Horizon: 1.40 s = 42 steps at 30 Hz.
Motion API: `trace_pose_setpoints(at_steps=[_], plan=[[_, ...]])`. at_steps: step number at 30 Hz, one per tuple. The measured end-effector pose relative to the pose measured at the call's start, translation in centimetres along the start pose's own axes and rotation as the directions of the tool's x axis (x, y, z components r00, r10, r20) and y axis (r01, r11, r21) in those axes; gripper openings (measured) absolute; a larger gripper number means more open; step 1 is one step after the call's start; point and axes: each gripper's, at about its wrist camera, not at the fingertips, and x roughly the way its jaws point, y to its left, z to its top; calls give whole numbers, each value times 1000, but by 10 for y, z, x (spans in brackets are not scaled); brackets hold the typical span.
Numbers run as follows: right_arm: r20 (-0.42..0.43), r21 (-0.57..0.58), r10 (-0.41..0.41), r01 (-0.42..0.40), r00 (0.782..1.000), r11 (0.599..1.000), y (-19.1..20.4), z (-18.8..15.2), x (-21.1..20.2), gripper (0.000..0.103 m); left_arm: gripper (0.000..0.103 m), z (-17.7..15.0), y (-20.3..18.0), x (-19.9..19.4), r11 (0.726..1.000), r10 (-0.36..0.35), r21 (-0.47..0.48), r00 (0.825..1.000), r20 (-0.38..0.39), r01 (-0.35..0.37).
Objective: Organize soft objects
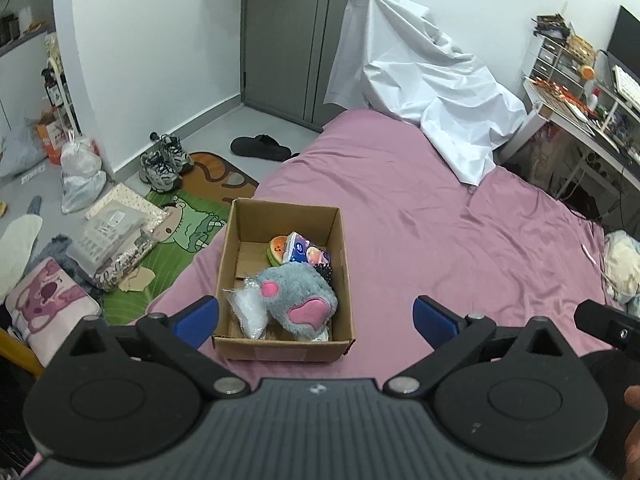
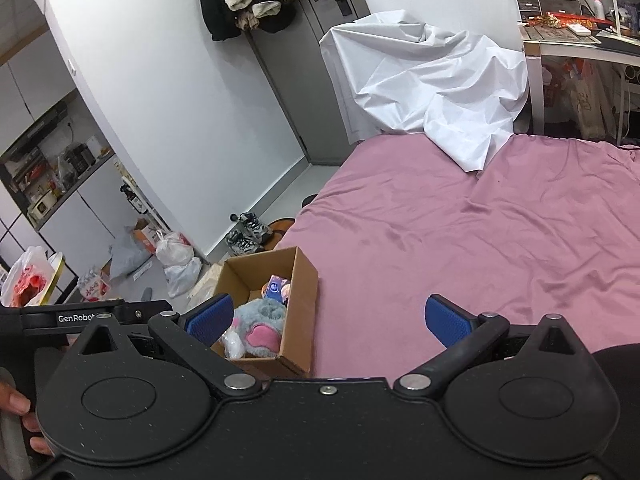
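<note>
Both hand-held grippers, left (image 1: 316, 320) and right (image 2: 328, 320), hang spread and empty above the open brown cardboard box (image 1: 342, 248) holding a grey-and-pink plush toy (image 1: 298, 298) at 12 o'clock on the pink-sheeted bed (image 1: 420, 216).

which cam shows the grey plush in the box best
The left wrist view: the grey plush lies nearly centred in the open cardboard box, with both pink patches showing. In the right wrist view the plush is smaller, off to the left, and partly hidden behind a blue tong finger.

A pink-sheeted bed (image 1: 400, 208) fills the room, with white walls (image 1: 160, 40) and a grey door (image 1: 288, 32).
</note>
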Motion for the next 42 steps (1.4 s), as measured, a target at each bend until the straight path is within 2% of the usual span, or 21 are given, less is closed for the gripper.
trace_pose_setpoints(at_steps=[11, 25, 42], plan=[[-90, -46, -29, 25, 996, 999, 4, -15, -12, 103, 102, -16, -7, -19, 997, 27, 68, 1000, -6, -27], [-121, -73, -49, 40, 991, 997, -2, -29, -26, 103, 102, -32, -13, -28, 994, 26, 103, 999, -20, -24], [-150, -80, -65, 53, 987, 995, -6, -34, -20, 103, 102, -35, -12, -21, 995, 44, 90, 998, -40, -40]])
